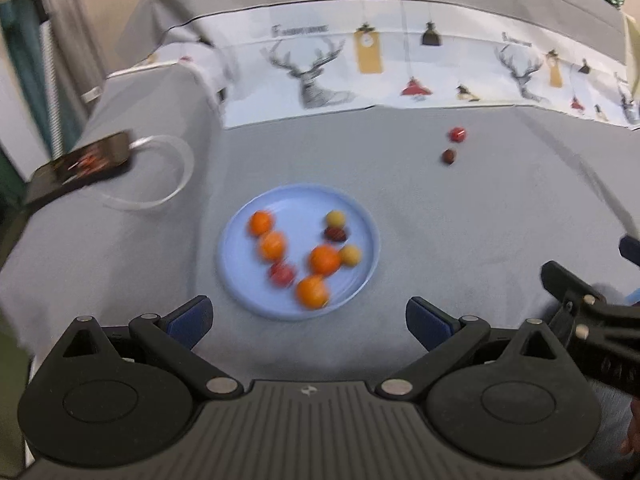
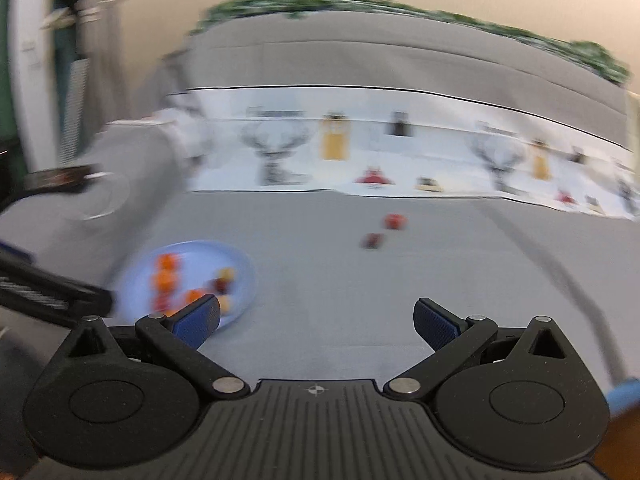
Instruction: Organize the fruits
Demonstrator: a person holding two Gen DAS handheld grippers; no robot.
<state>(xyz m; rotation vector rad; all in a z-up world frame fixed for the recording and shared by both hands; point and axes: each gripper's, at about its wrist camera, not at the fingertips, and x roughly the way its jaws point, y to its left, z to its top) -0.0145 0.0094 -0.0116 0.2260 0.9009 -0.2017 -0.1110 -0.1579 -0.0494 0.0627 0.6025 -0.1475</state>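
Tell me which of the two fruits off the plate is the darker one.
The dark red fruit, the nearer of the pair to the blue plate. The bright red fruit beside it lies farther back, toward the patterned cloth.

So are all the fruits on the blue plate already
No, a red fruit and a darker one lie on the grey cloth, off the blue plate.

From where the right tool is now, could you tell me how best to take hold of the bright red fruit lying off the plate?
Grip the bright red fruit across its round middle, coming from above. It sits alone on the grey cloth, apart from the darker fruit nearer you.
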